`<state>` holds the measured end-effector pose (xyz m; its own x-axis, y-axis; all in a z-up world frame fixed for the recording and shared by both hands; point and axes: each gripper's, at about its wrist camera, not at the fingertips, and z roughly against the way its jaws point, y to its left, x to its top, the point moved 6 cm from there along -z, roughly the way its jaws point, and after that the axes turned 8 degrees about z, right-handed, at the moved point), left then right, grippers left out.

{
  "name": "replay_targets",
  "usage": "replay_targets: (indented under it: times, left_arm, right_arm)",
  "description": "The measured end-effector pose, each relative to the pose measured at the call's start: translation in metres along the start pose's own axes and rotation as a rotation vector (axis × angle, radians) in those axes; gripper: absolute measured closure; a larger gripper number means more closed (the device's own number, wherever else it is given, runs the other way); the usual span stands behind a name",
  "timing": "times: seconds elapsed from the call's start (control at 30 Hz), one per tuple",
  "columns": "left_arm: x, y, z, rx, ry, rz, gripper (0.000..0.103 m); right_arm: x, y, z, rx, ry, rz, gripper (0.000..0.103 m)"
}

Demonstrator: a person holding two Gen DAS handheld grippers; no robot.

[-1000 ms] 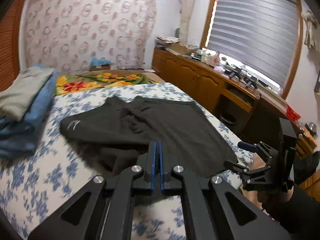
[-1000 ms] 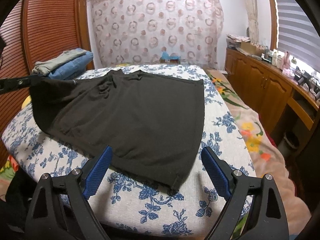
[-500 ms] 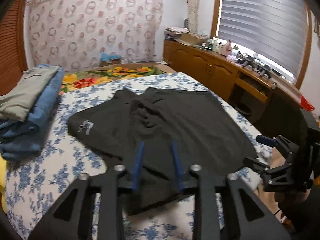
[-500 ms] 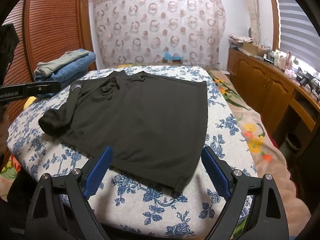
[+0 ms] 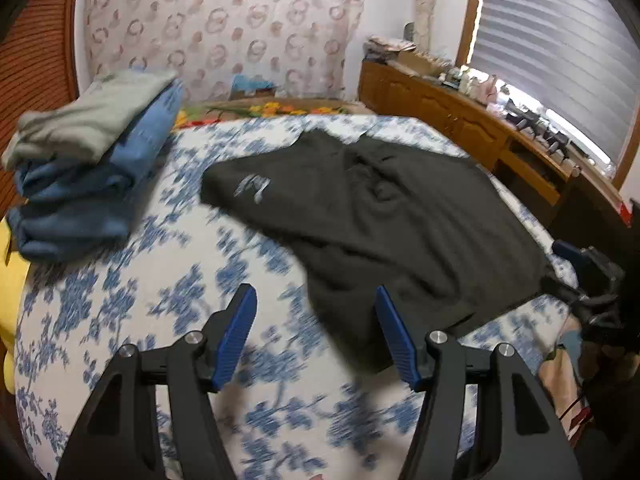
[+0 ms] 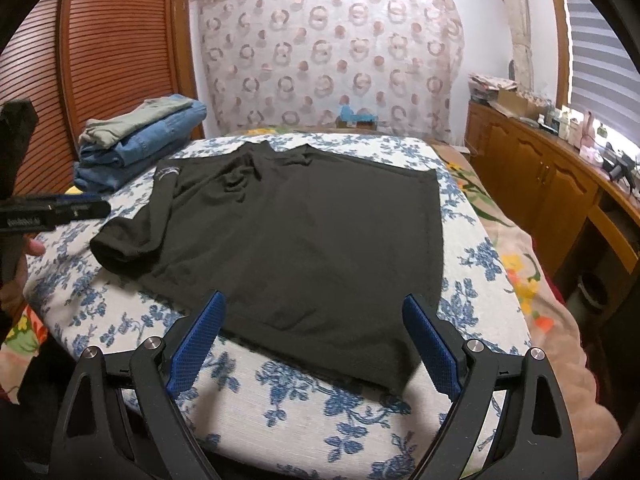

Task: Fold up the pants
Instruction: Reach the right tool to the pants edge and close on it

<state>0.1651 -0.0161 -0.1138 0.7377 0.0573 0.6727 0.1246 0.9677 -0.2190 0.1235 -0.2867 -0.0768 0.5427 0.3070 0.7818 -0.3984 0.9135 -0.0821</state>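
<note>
Black pants (image 6: 304,236) lie spread on the blue-flowered bed (image 6: 320,400), one leg folded back at the left with a small white logo (image 5: 252,190). They also show in the left wrist view (image 5: 392,224). My left gripper (image 5: 316,320) is open and empty, above the bed just left of the pants' near edge. It shows from the side in the right wrist view (image 6: 60,210). My right gripper (image 6: 314,328) is open and empty over the pants' near hem; it shows at the bed's right edge in the left wrist view (image 5: 588,280).
A stack of folded jeans and grey clothes (image 5: 92,160) sits on the bed's far left corner, also in the right wrist view (image 6: 136,144). A wooden cabinet with clutter (image 6: 560,168) runs along the right under the window. A wooden slatted door (image 6: 100,48) stands left.
My left gripper has opened, let go of the pants leg, which dropped folded onto the bed, and drawn back leftward. The right gripper has stayed open and nearly still.
</note>
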Motion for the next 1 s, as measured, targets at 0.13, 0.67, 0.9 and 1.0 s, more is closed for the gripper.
replay_targets:
  times: [0.13, 0.67, 0.9, 1.0]
  left_arm:
    - [-0.01, 0.013, -0.006, 0.026, 0.031, 0.013, 0.042]
    - [-0.027, 0.009, -0.014, 0.089, 0.016, -0.053, 0.041]
    - [-0.027, 0.011, -0.012, 0.09, 0.01, -0.052, 0.041]
    - [-0.027, 0.013, -0.011, 0.081, 0.001, -0.05, 0.041]
  right_arm:
    - [0.005, 0.006, -0.002, 0.019, -0.006, 0.007, 0.011]
    - [0.037, 0.039, -0.014, 0.108, -0.007, 0.056, 0.032]
    - [0.054, 0.068, -0.037, 0.198, 0.017, 0.096, 0.06]
    - [0.058, 0.083, -0.052, 0.266, 0.055, 0.099, 0.073]
